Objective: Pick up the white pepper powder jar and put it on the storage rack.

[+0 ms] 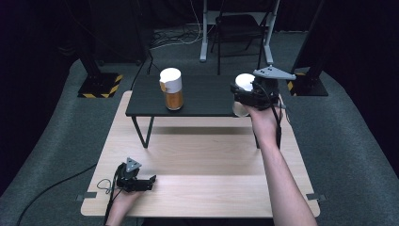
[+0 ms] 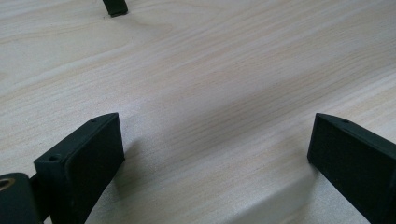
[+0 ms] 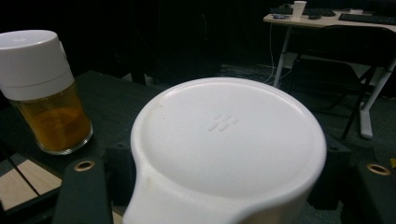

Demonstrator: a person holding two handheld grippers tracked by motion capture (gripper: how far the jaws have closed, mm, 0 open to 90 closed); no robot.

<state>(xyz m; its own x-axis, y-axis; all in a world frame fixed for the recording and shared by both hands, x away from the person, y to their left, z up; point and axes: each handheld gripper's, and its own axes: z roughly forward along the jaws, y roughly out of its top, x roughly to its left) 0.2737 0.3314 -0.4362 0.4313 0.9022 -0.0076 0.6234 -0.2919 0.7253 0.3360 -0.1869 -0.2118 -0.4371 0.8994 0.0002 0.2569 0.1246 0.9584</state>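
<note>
R gripper point(image 1: 244, 96) clamped on white-lidded jar point(image 3: 224, 154) at right edge of black shelf point(image 1: 207, 101). 2nd jar point(image 1: 171, 88) w/ orange stuff stands mid-shelf. L gripper point(image 1: 149, 181) rests near table's point(image 1: 211, 188) front-left corner, jaws apart, holding nothing.

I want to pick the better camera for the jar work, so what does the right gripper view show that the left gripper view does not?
The right gripper view shows the white-lidded jar between the right gripper jaws, a second jar with amber contents standing on the black raised shelf, and a desk behind. The left gripper view shows the left gripper with jaws wide apart over bare light wood tabletop. Both show their own two black jaws at the bottom.
</note>
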